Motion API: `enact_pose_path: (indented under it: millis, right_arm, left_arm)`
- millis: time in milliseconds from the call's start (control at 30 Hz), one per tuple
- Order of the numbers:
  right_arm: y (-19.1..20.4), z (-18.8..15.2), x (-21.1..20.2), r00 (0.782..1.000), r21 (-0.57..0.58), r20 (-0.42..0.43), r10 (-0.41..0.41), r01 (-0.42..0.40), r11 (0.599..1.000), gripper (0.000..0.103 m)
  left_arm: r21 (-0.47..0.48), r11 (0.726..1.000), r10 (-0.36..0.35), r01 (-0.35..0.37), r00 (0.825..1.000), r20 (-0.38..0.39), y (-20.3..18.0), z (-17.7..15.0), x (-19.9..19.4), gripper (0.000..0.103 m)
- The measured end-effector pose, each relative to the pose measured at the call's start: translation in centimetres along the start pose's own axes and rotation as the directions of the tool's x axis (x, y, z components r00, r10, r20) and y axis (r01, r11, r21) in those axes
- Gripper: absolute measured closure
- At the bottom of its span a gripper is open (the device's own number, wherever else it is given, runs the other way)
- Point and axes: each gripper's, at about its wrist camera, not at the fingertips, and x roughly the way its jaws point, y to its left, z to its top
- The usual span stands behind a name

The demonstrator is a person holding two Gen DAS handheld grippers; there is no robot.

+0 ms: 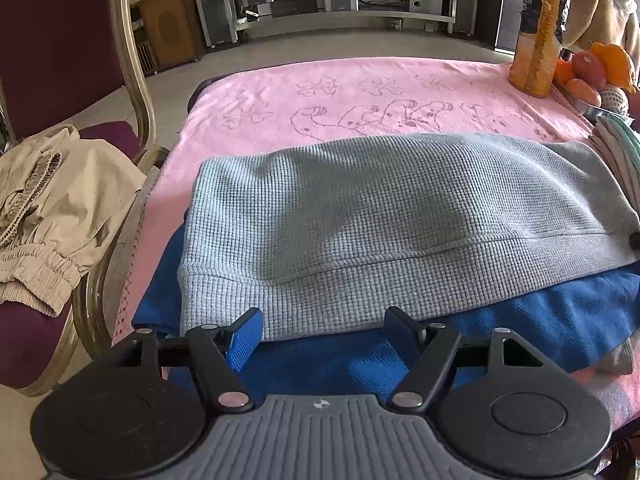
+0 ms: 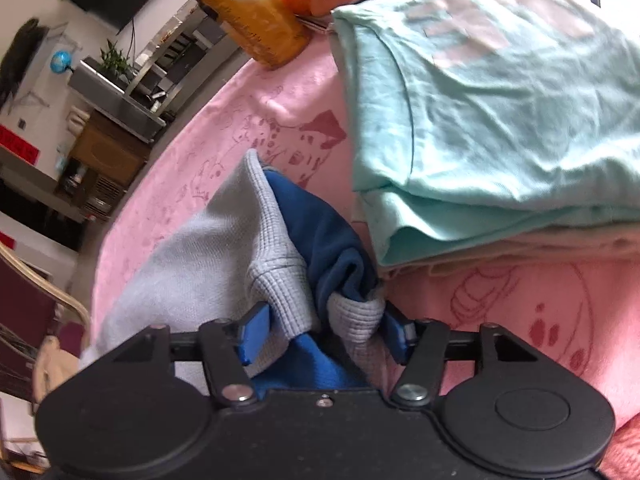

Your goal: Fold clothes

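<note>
A grey waffle-knit garment lies folded across a blue garment on the pink cloth-covered table. My left gripper stands open at the near hem of the grey garment, its blue pads on either side of the edge without pressing on it. In the right wrist view, my right gripper is shut on a bunched corner of the grey garment together with blue fabric, lifted into a peak above the table.
A stack of folded clothes topped by a mint T-shirt sits right beside the held corner. An orange drink bottle and fruit stand at the far right. A maroon chair on the left holds beige trousers.
</note>
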Motion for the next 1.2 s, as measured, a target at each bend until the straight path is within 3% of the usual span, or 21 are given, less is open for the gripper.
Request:
enact_pose_path:
  millis: [100,267,400,533,733,900,1033,1200]
  right_arm:
    - [0.3,-0.4,-0.4,1.000,-0.025,0.019,-0.015,0.016,1.000,0.069]
    - [2.5,-1.6,-2.2,0.993,-0.161,0.108,-0.043,0.060,0.985,0.073]
    - [4.5,-2.4,-3.8,0.980,-0.235,0.194,-0.043,0.089,0.968,0.076]
    - [6.8,-2.7,-5.0,0.970,-0.259,0.243,-0.026,0.091,0.962,0.077]
    - [11.5,-3.3,-6.9,0.959,-0.339,0.283,-0.025,0.125,0.932,0.078]
    - [19.0,-6.0,-8.5,0.943,-0.527,0.333,0.027,0.162,0.834,0.079]
    - [25.6,-9.1,-8.7,0.938,-0.668,0.331,0.103,0.156,0.728,0.079]
    - [33.0,-14.5,-6.3,0.951,-0.817,0.238,0.199,0.085,0.571,0.080]
  left_arm:
    - [-0.015,1.000,0.010,-0.010,1.000,0.001,0.4,0.1,-0.2,0.038]
    - [-0.094,0.995,0.039,-0.036,0.999,0.028,2.1,0.5,-0.9,0.039]
    - [-0.073,0.991,0.103,-0.109,0.991,-0.087,2.5,0.4,1.6,0.043]
    - [-0.009,0.991,0.132,-0.134,0.985,-0.108,1.8,0.3,2.0,0.043]
    - [-0.002,0.998,0.065,-0.065,0.997,-0.034,2.7,0.9,-1.8,0.043]
    - [-0.065,0.997,0.040,-0.035,0.997,0.072,5.8,1.8,-7.2,0.038]
    - [-0.130,0.990,0.064,-0.050,0.992,0.112,10.0,1.0,-9.7,0.037]
    - [-0.215,0.973,0.111,-0.086,0.988,0.106,14.4,-0.6,-10.9,0.038]
